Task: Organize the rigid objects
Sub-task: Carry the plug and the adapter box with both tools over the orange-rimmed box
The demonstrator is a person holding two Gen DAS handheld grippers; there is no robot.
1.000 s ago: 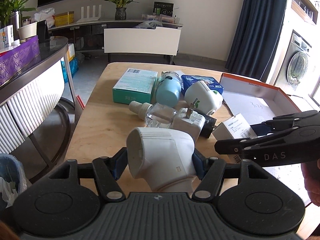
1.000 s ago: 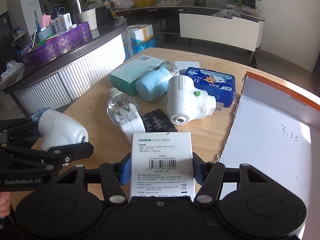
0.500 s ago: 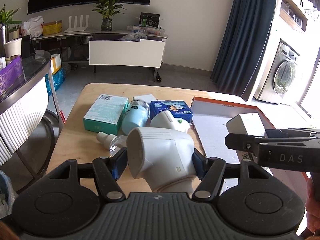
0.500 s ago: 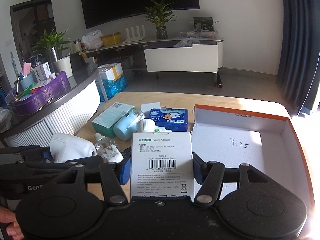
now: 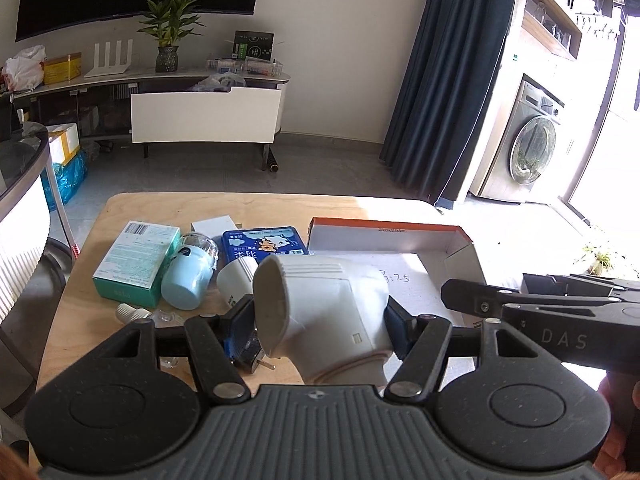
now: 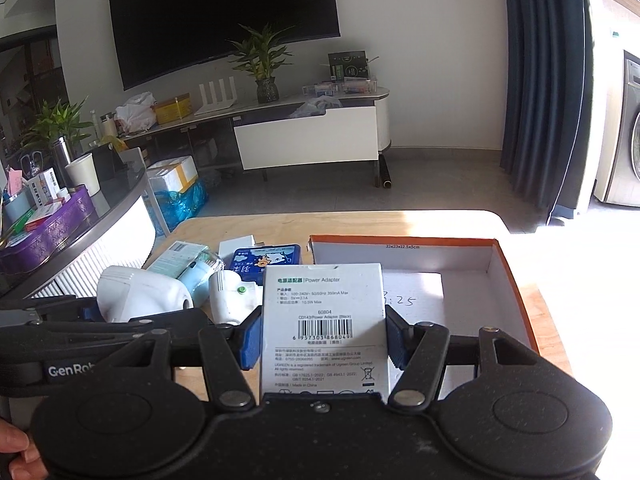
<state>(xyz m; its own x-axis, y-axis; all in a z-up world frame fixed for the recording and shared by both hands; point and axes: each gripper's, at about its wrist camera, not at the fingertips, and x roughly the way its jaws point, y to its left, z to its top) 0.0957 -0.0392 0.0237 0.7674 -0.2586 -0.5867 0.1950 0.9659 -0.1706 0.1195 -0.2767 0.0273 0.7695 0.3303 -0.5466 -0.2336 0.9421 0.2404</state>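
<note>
My left gripper [image 5: 318,330] is shut on a white elbow-shaped plastic device [image 5: 320,304], held above the wooden table [image 5: 88,320] by the left edge of an open orange-rimmed cardboard box [image 5: 384,236]. The right gripper [image 6: 324,340] is shut on a white power adapter box [image 6: 324,308] with a barcode, held over the near side of the cardboard box [image 6: 400,252]. In the right wrist view the white device [image 6: 136,292] sits to the left between the left gripper's fingers. The cardboard box's white floor bears handwritten numbers.
A teal carton [image 5: 136,264], a pale blue capped device [image 5: 188,280], a blue tin [image 5: 264,244], a white plug-in unit [image 6: 228,296] and a clear small bottle [image 5: 136,314] lie left of the box. A curved counter [image 6: 80,232] stands at left.
Both grippers have risen with their loads and moved toward the cardboard box. The clutter on the table now sits lower and further left in both views.
</note>
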